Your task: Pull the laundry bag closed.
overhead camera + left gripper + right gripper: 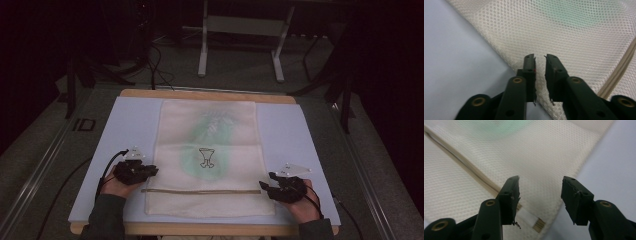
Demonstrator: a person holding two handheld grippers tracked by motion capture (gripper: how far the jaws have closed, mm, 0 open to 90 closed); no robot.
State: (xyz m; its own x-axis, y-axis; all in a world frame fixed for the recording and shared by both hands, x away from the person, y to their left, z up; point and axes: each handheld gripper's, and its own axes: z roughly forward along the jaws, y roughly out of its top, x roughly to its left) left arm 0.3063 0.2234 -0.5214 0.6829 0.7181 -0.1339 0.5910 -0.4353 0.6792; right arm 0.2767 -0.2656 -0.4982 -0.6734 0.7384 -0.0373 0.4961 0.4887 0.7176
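A cream mesh bag (207, 155) lies flat on the pale blue mat (132, 125), with a green shape (192, 160) showing through it and a tan zipper (200, 191) running across near its front. My left gripper (152, 171) sits at the bag's left edge. In the left gripper view its jaws (540, 57) stand a narrow gap apart over that edge of the mesh (574, 30), which lies flat between them. My right gripper (263, 186) is at the bag's right edge. There its jaws (540, 178) stand wide over the mesh (536, 152), close to the zipper's end (530, 217).
The mat covers a wooden table whose edge (200, 93) shows at the back. Beyond it a white metal frame (202, 45) stands on the dark floor, with cables (157, 70) trailing beside it. Bare mat lies on both sides of the bag.
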